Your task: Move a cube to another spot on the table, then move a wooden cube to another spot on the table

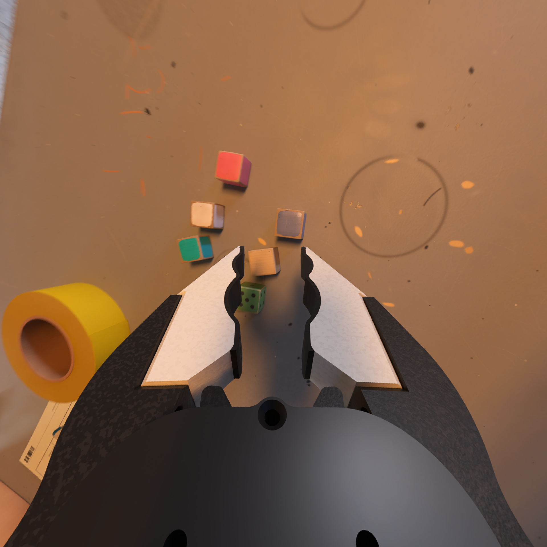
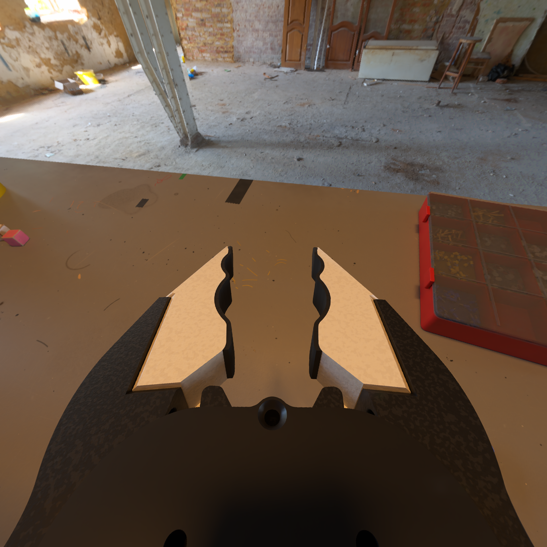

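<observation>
Your left gripper [image 1: 272,251] points down at the brown table [image 1: 340,97], jaws apart with a clear gap, gripping nothing. A plain wooden cube [image 1: 264,261] sits on the table in that gap, just short of the tips and a bit nearer the left finger; whether it touches either finger is not clear. Closer to the palm, a green die [image 1: 252,297] with black dots lies partly hidden behind the left finger's inner edge. Just past the right fingertip sits a grey-topped cube [image 1: 290,223]. Left of the left fingertip is a green and teal cube [image 1: 195,248], beyond it a white-topped cube [image 1: 206,214], and farthest ahead a red cube [image 1: 233,168] with a pink side. All the cubes sit apart from each other. A yellow tape roll [image 1: 59,337] stands on edge well to the left of the gripper body, with a pale card [image 1: 44,438] lying partly under it.

Your right gripper [image 2: 272,251] hovers low over a bare stretch of the table [image 2: 148,296], jaws wide apart, nothing between them. To its right lies a red compartment case [image 2: 426,290] with a clear lid. Far to its left the red cube [image 2: 14,237] shows at the frame edge. Beyond the table's far edge is a dusty floor [image 2: 296,118].
</observation>
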